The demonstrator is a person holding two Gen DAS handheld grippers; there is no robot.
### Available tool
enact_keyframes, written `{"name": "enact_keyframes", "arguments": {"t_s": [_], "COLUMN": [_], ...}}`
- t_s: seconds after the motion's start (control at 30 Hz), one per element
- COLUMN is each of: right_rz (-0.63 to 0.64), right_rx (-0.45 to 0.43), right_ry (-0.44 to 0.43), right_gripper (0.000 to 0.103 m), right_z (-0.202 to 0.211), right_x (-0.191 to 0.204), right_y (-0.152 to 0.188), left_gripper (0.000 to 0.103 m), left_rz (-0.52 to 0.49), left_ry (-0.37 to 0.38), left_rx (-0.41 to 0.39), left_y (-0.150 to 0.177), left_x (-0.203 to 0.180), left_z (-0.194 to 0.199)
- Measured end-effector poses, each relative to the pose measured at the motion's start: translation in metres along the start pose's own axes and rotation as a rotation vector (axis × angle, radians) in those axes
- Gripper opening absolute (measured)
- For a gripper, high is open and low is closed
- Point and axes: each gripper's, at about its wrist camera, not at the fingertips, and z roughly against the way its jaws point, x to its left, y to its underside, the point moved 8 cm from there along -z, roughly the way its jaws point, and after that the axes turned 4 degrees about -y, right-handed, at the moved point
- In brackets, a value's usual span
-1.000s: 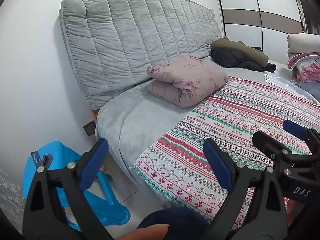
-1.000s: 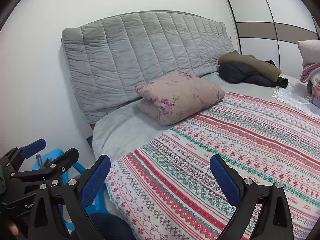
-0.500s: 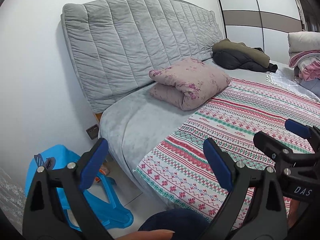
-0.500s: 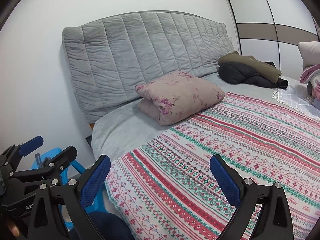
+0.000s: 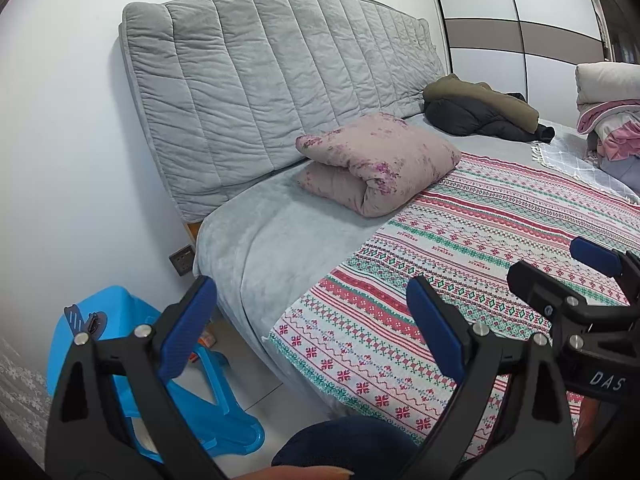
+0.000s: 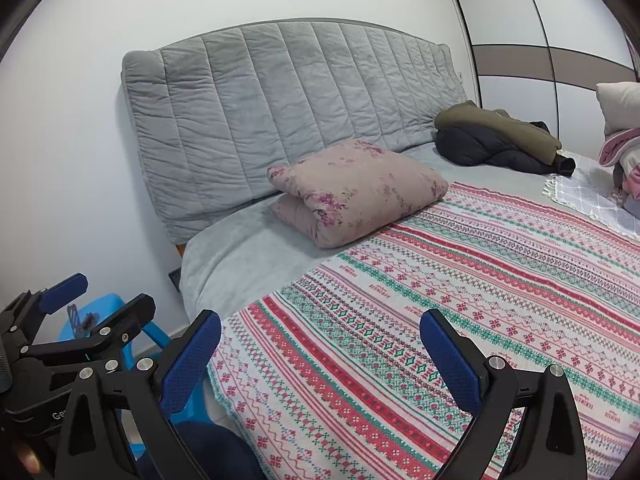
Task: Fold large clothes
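Over the last second my left wrist view has drifted slightly, so the blue stool (image 5: pixel 132 344) by the near left corner of the bed (image 5: pixel 256 256) shows more, but nothing on the bed has shifted. My left gripper (image 5: pixel 310 316) and right gripper (image 6: pixel 320 356) both hang wide apart and empty above the near edge. The dark jacket (image 6: pixel 496 140) lies bunched at the far headboard edge, well apart from both, so no cloth is in hand.
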Motion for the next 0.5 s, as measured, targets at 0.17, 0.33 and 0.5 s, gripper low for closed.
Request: {"name": "enact_keyframes", "arguments": {"t_s": [0.17,0.33,0.5], "right_rz": [0.002,0.004,0.005], "right_rx": [-0.001,-0.002,-0.003], "right_ry": [0.001,0.0,0.002], "right_gripper": [0.1,0.1,0.1], "right_z": [-0.0005,-0.0001,0.0001], "right_x": [0.0004,0.0023,0.0013], "right_y": [0.0004,0.001,0.0015], "left_gripper": [0.096,0.096,0.096], "left_rz": [0.002,0.001,-0.001], "left_ry": [0.01,0.007,0.005], "left_rx": [0.003,0.005,0.006], "left_y": [0.0007,0.0011,0.0011], "left_x": [-0.0006,-0.0002,-0.0007], "left_z": [-0.001,-0.0024,-0.0029]}}
